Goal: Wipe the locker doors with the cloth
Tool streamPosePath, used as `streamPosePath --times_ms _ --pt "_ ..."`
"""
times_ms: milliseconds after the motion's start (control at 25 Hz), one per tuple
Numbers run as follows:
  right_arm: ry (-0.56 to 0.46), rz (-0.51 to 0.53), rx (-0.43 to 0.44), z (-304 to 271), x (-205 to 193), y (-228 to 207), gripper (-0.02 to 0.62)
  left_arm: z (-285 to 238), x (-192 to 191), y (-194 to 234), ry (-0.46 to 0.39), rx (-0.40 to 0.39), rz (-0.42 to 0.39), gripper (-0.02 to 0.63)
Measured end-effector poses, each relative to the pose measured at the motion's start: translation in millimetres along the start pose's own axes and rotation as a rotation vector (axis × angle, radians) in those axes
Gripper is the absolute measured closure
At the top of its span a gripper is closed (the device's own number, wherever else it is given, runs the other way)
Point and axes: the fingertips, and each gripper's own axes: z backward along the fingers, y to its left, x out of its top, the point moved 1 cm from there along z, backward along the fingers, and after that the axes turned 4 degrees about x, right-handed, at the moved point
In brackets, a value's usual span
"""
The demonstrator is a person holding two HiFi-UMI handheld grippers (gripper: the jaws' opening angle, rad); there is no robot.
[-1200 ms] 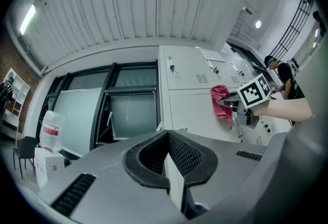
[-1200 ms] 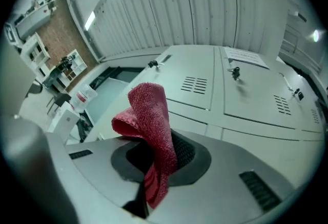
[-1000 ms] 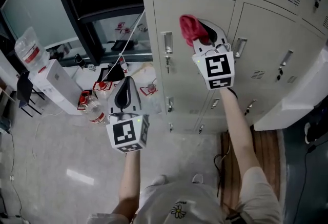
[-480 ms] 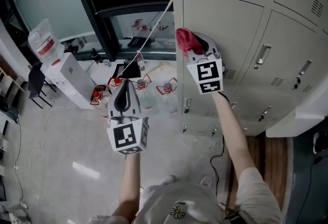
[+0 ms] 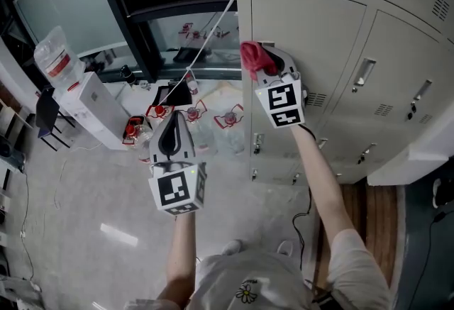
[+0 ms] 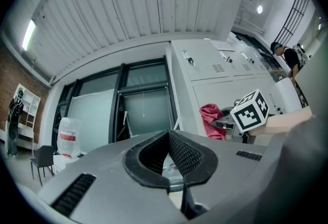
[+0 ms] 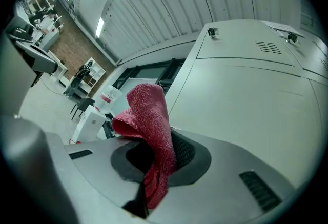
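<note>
Right gripper (image 7: 159,159): jaws clamped on the red cloth (image 7: 148,120), which stands up past the tips. Locker door (image 7: 246,100) lies just right of the cloth, at the door's left edge; contact unclear. Left gripper (image 6: 171,156): jaws together, empty, well apart from the lockers.

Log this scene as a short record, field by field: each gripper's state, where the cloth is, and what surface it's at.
Right gripper: jaws shut on a red terry cloth
Left gripper: jaws together, nothing between them; low, off to the side of the lockers
Cloth position: raised at the left edge of a pale grey metal locker door
Cloth-door contact: cannot tell
Door state: closed
</note>
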Motion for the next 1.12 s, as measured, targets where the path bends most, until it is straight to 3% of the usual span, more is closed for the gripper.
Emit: streamPosePath --times_ms 1120 --pt "0.023 -0.028 -0.155 59 -23 -75 0.557 2 11 -34 -0.01 -0.033 0.019 0.591"
